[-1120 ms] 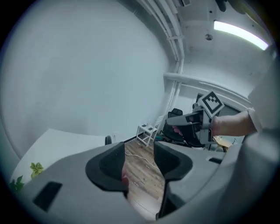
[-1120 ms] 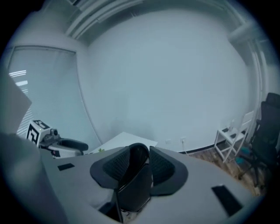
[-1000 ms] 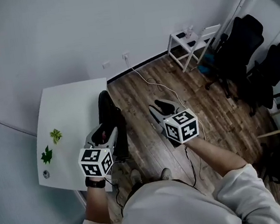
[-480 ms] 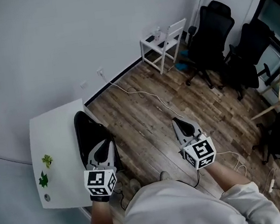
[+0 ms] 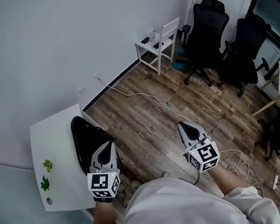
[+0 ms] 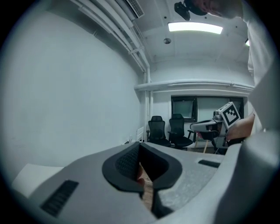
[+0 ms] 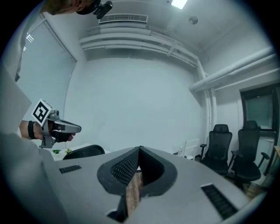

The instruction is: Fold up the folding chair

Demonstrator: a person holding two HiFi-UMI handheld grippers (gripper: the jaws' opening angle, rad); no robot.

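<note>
Both grippers are pressed closed on nothing, their jaws having just been closing.

Head view: the left gripper (image 5: 105, 148) is at 8 o'clock and the right gripper (image 5: 187, 130) at 4 o'clock. Each carries a cube of black-and-white square markers. The white folding chair (image 5: 159, 44) stands by the wall at 1 o'clock, well apart from both. The bits on its seat are too small to tell. A black chair (image 5: 84, 139) at the white table (image 5: 57, 140) is partly covered by the left gripper. The person's torso cuts off the floor at 6 o'clock.

Left gripper view: the pads meet with nothing between them. The folding chair (image 6: 140, 132) shows as a pale sliver just above the jaw tips, mostly hidden.

Right gripper view: the pads meet, with only floorboards showing below them. The folding chair (image 7: 190, 146) is small and dim at 4 o'clock.
</note>
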